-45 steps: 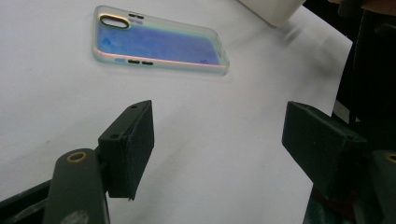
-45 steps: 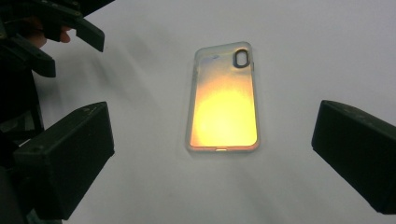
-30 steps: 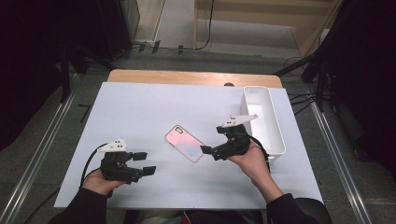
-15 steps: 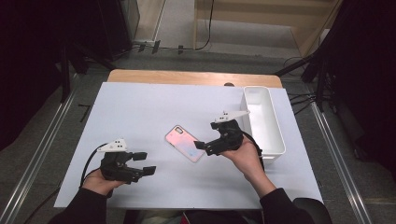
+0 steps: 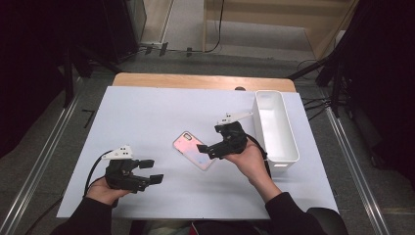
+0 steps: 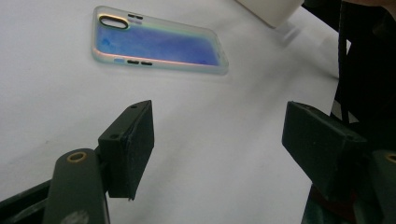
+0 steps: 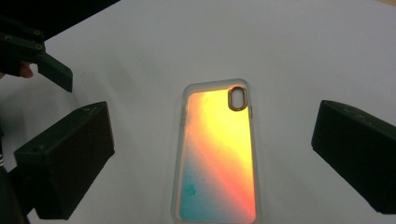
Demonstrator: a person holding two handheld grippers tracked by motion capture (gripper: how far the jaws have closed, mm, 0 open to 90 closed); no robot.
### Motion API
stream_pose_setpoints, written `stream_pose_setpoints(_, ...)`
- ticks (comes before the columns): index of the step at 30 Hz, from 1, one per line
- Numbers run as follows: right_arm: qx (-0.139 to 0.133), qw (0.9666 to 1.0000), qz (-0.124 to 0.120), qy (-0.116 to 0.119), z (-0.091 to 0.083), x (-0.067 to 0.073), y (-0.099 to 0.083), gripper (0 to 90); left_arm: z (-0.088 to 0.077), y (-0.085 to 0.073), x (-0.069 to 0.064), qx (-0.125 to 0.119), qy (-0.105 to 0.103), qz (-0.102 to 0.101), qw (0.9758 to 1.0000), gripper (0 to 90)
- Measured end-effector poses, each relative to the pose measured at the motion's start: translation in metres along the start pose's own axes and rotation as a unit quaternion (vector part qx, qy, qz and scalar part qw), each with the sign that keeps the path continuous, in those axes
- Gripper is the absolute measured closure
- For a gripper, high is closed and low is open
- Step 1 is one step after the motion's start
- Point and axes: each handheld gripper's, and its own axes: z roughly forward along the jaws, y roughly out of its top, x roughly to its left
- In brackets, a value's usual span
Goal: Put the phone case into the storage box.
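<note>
An iridescent phone case (image 5: 187,146) lies flat, camera hole away from me, in the middle of the white table. My right gripper (image 5: 205,151) hovers over its near right end, open, and in the right gripper view the jaws straddle the case (image 7: 217,149) with a wide gap on both sides. My left gripper (image 5: 152,171) rests low at the front left, open and empty, pointing toward the case (image 6: 159,42). In the left gripper view its jaws (image 6: 219,140) stand wide apart over bare table.
A white rectangular bin (image 5: 274,122), empty, stands at the table's right side just beyond my right hand. White sheet (image 5: 161,112) covers the table, with a wooden strip (image 5: 195,81) at the far edge. Metal rails run along both sides on the floor.
My right gripper has moved left and a little forward, from beside the bin to over the near end of the phone case. The left gripper and the case have stayed put.
</note>
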Motion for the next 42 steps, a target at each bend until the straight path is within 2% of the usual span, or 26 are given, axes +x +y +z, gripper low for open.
stream_pose_setpoints(5, 0.002, 0.9999, -0.007, -0.008, 0.007, 0.001, 0.004, 0.0, 0.000, 0.000, 0.000, 0.000, 0.000, 0.000, 1.0000, 25.0)
stream_pose_setpoints(19, 0.008, 0.9998, -0.005, -0.017, 0.031, 0.005, 0.009, 0.0, 0.000, 0.000, 0.002, -0.007, -0.001, -0.009, 0.9999, 25.0)
stream_pose_setpoints(23, 0.017, 0.9996, -0.012, -0.017, 0.039, 0.007, 0.007, 0.0, -0.001, 0.000, 0.002, -0.006, -0.001, -0.008, 0.9999, 25.0)
stream_pose_setpoints(28, 0.012, 0.9998, -0.006, -0.012, 0.046, 0.008, 0.007, 0.0, -0.002, 0.000, 0.002, -0.008, 0.000, -0.008, 0.9999, 25.0)
stream_pose_setpoints(39, 0.012, 0.9997, -0.007, -0.018, 0.056, 0.009, 0.004, 0.0, -0.002, 0.000, 0.002, -0.009, 0.000, -0.010, 0.9999, 25.0)
stream_pose_setpoints(42, 0.010, 0.9998, 0.001, -0.015, 0.058, 0.009, 0.002, 0.0, -0.002, 0.000, 0.003, -0.011, 0.000, -0.010, 0.9999, 25.0)
